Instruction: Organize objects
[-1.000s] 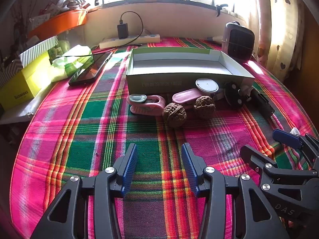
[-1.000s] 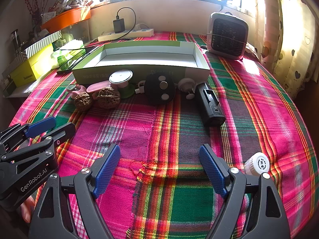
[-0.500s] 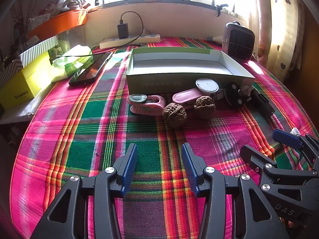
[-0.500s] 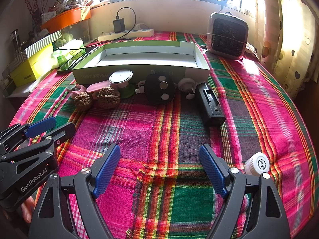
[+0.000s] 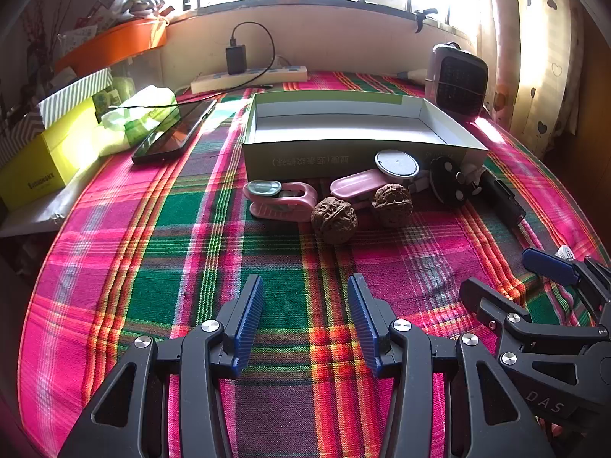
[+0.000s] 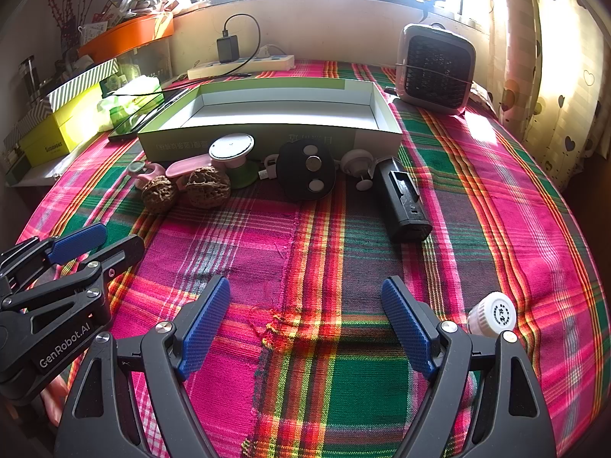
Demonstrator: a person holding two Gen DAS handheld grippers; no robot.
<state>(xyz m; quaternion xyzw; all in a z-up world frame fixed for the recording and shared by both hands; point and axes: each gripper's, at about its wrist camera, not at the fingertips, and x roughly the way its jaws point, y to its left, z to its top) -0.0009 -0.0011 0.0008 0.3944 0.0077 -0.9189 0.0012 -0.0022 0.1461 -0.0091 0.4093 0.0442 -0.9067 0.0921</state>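
Walnuts (image 5: 334, 219), 2, looked light, hard, inclined to roll; grasp across the middle. Left gripper (image 5: 305, 318) and right gripper (image 6: 305, 324) stood released, empty.

Desk cloth (image 6: 305, 259): woven plaid fabric, matt, a frayed snag at near centre.
Box (image 6: 267, 141): matt card, white inside.
Walnuts (image 5: 334, 219): rough, wrinkled shell.
Black block (image 6: 403, 198): matt plastic.
Tongs' pads (image 6: 204, 322): blue ribbed rubber; arms black plastic, shiny metal screws.
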